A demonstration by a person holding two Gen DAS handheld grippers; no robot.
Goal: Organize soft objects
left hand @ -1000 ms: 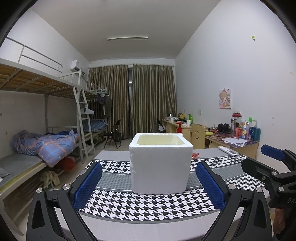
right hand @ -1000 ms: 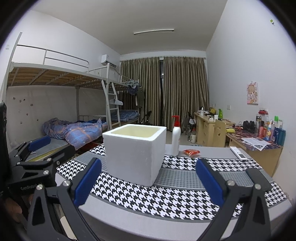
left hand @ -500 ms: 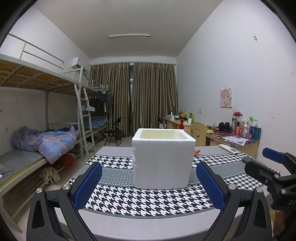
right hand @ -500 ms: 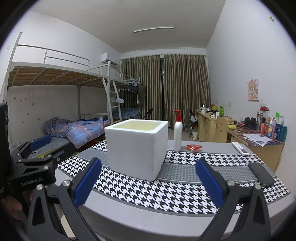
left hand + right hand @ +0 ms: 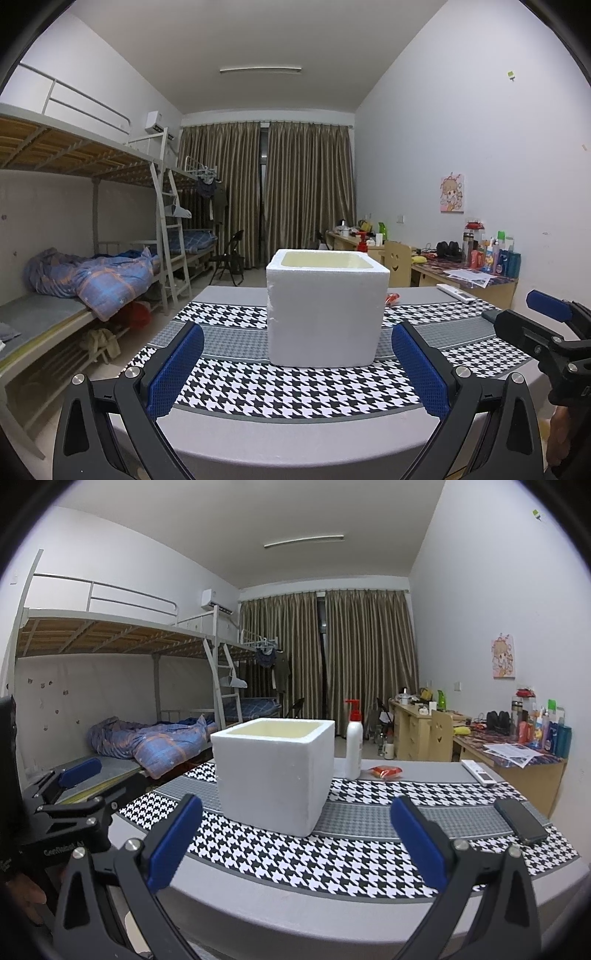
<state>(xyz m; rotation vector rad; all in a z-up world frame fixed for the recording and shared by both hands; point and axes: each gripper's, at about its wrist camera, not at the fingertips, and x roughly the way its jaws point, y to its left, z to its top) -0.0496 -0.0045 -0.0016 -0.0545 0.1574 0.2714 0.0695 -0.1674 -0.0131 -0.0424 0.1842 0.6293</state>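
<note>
my left gripper (image 5: 295, 360) and right gripper (image 5: 295, 836) hold their jaws wide and empty; the white foam box (image 5: 327, 308) sits at twelve o'clock on the houndstooth mat (image 5: 295, 391).

Foam box (image 5: 327, 314) interior out of sight; pump bottle (image 5: 353, 738) hidden behind it in the left view.

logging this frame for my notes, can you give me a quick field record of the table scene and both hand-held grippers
surface: table with houndstooth cloth
container: white foam box, upright, open top, contents hidden
behind box: pump bottle, red packet
right side: remote, dark phone
left hand-held gripper: open, empty
right hand-held gripper: open, empty
</note>
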